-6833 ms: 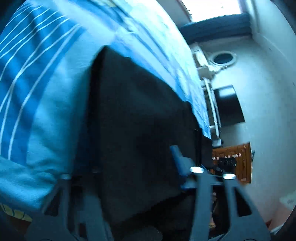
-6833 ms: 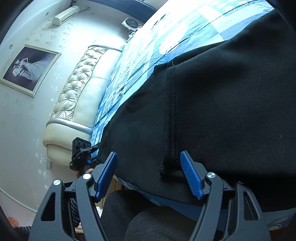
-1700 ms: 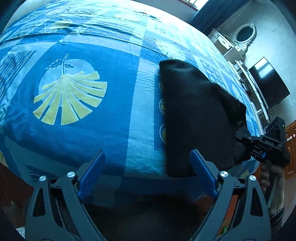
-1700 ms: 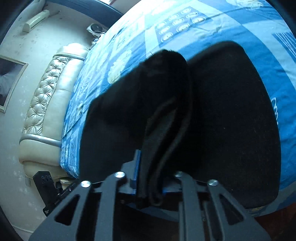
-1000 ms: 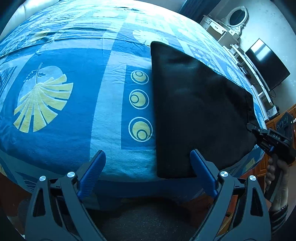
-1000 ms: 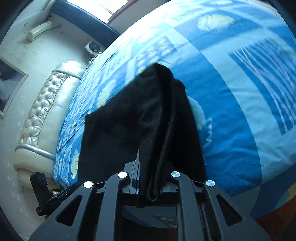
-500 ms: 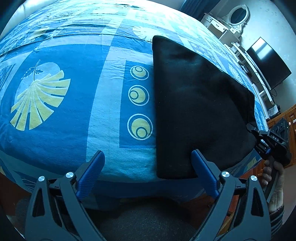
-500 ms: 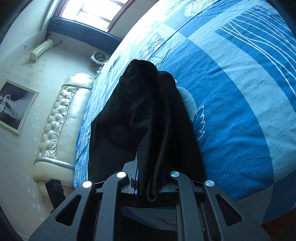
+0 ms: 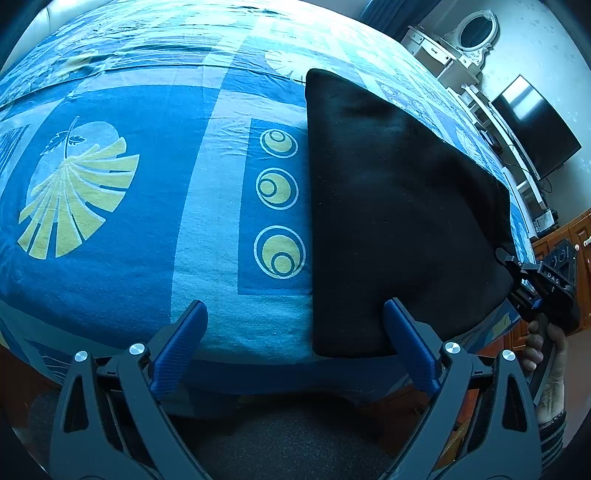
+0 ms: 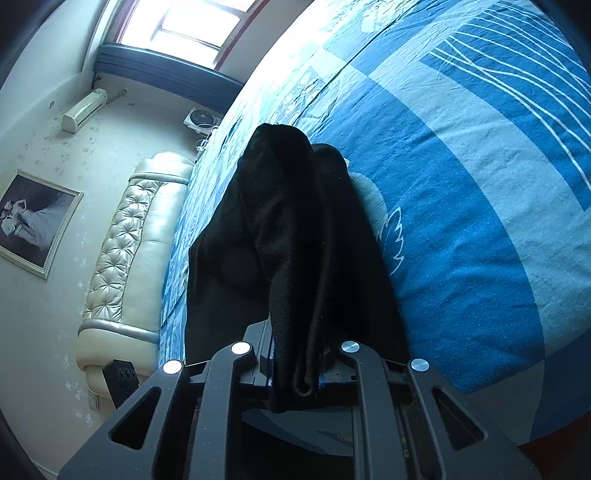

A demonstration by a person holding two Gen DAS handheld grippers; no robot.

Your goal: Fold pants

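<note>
Black pants (image 9: 391,206) lie folded flat on the blue patterned bedspread (image 9: 147,221), near the bed's front edge. My left gripper (image 9: 293,332) stands open over that edge, its right pad just touching the pants' near corner, nothing pinched. In the right wrist view my right gripper (image 10: 295,373) is shut on a bunched edge of the pants (image 10: 288,240), which rise in a ridge ahead of it. From the left wrist view that right gripper (image 9: 517,273) sits at the pants' right corner, held by a hand (image 9: 546,354).
A cream tufted headboard (image 10: 125,258) and a framed picture (image 10: 33,221) are at the left in the right wrist view. A television (image 9: 532,122) and white dresser with oval mirror (image 9: 472,29) stand beyond the bed. Wooden cabinets (image 9: 576,236) are at right.
The right gripper has sunk and rolled a little with the pants' edge in it; the fabric now lies flatter on the bed. The left gripper has stayed where it was, open.
</note>
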